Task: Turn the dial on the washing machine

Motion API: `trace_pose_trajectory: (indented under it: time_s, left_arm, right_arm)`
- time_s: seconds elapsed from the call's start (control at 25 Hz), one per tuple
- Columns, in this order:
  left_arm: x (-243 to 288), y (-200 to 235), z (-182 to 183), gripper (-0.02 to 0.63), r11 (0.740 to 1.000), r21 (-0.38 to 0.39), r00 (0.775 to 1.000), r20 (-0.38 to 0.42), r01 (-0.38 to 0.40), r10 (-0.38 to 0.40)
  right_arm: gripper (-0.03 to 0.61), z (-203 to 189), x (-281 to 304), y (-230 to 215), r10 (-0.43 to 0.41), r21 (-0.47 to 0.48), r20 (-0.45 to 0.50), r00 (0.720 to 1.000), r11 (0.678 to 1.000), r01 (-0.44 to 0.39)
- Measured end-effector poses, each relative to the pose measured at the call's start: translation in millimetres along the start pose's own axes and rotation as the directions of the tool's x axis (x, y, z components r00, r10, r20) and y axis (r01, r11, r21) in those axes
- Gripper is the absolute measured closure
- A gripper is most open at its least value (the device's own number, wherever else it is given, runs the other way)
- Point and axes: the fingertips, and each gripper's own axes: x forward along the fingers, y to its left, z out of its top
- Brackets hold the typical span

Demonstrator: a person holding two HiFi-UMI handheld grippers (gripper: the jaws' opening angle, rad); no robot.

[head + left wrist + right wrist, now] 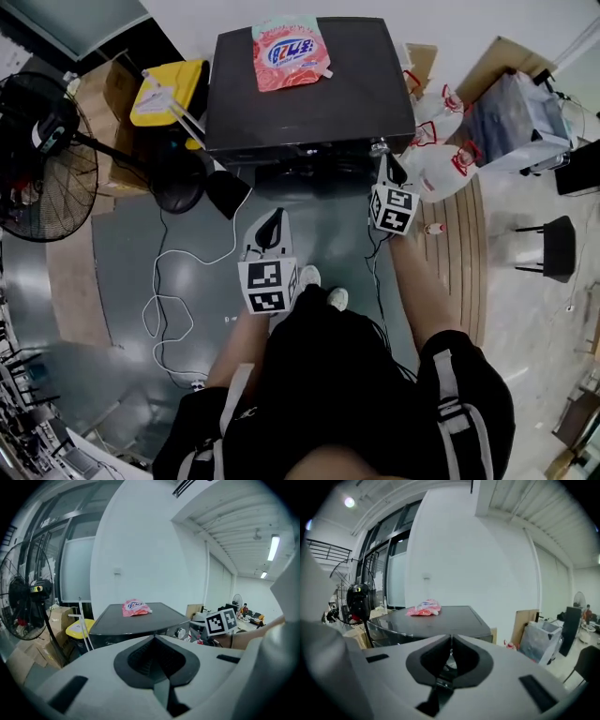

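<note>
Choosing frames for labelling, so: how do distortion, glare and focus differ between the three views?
Head view: evenly lit and sharp, with lines bending mildly near the edges. Left gripper view: strong fisheye, black corners, ceiling light blown out. Right gripper view: same fisheye, lamp flaring, pale reflections on the washing machine.

Left tongs [153,637] closed, empty, facing the washing machine [140,623]; pink pouch [136,607] atop it, fan [26,597] to its left.

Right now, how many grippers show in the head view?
2: left gripper held low in front of the washing machine; right gripper at its front right corner, by the dial. None looks hidden.
</note>
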Motion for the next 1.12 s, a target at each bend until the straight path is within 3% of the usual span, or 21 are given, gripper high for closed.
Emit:
trace_pose_trajectory:
  time_s: [0.36,0.68,0.88,1.12]
  left_arm:
    - [13,-33,53,0.618,0.994,0.021,0.984,0.14,0.104,-0.106]
    - [2,-52,87,0.618,0.989,0.045,0.963,0.224,0.143,-0.149]
    - [-14,-58,103,0.618,0.986,0.065,0.946,0.277,0.153,-0.165]
    - [-23,-53,107,0.618,0.987,0.073,0.944,0.289,0.145,-0.16]
  right_arm:
    - [0.571,93,-98,39,0.085,-0.057,0.197,0.977,0.996,-0.075]
    - [0.571,119,-155,49,0.081,-0.017,0.253,0.964,0.997,-0.079]
    - [0.571,130,-162,50,0.084,-0.032,0.269,0.959,0.996,-0.078]
    - [0.571,134,-167,59,0.096,-0.035,0.281,0.955,0.995,-0.09]
